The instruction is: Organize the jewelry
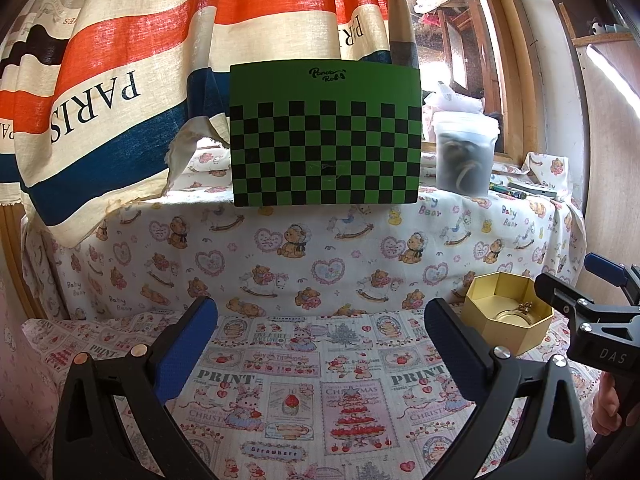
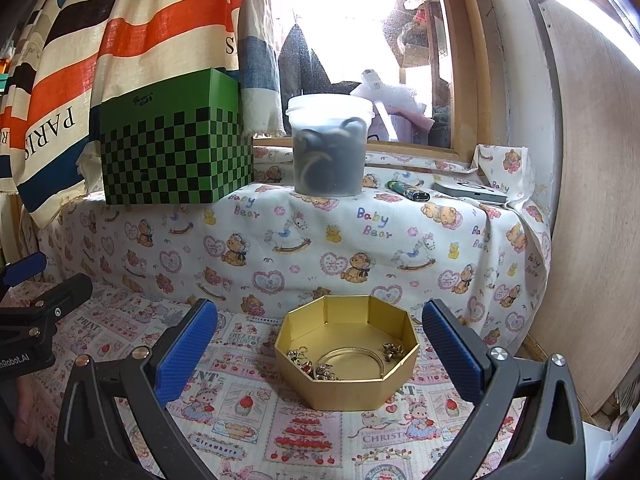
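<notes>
A gold octagonal box (image 2: 347, 384) (image 1: 506, 334) sits open on the printed cloth. Inside it lie a gold bangle (image 2: 352, 360), a small gold charm (image 2: 391, 350) and a few small pieces (image 2: 306, 360) at the left wall. My right gripper (image 2: 320, 344) is open, its blue pads either side of the box and a little short of it. My left gripper (image 1: 320, 336) is open over bare cloth, left of the box, holding nothing. The right gripper's blue-tipped finger (image 1: 600, 266) shows at the right edge of the left wrist view.
A green checkered box (image 2: 172, 148) (image 1: 326, 136) and a translucent tub (image 2: 330, 144) (image 1: 466, 152) with dark contents stand on the raised ledge behind. A lighter (image 2: 408, 191) and a flat grey device (image 2: 472, 193) lie right of the tub. Striped curtain (image 1: 120, 60) hangs left; wooden panel (image 2: 592, 220) right.
</notes>
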{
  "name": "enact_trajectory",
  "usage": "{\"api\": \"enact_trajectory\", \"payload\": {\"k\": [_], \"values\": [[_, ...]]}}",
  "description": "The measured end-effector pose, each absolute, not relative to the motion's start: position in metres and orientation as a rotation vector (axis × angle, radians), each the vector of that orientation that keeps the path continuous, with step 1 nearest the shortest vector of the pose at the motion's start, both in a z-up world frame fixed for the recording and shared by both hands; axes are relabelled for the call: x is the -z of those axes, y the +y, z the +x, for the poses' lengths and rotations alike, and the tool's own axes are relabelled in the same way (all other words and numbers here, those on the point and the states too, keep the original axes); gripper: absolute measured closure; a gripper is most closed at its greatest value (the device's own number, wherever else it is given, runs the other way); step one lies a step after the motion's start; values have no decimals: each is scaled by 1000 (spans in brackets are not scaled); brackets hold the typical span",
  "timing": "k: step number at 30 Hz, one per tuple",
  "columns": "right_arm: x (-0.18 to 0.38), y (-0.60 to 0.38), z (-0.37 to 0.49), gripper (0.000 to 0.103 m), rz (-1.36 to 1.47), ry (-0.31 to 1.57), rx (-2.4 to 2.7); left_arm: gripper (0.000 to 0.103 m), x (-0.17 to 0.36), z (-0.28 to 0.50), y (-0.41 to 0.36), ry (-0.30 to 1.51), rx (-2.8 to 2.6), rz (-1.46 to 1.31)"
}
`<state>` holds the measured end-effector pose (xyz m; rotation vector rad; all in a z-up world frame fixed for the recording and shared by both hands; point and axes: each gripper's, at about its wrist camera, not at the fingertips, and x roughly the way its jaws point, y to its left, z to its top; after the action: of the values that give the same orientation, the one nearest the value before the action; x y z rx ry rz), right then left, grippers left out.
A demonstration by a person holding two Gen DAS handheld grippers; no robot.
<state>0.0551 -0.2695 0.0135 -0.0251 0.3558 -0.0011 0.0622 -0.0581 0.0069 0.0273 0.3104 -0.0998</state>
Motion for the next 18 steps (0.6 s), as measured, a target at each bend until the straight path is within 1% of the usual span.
{"api": "enact_trajectory", "payload": {"k": [18], "values": [[-14,-269,55,0,-25,357,0,0,-7,62,-58,310,100,27]]}}
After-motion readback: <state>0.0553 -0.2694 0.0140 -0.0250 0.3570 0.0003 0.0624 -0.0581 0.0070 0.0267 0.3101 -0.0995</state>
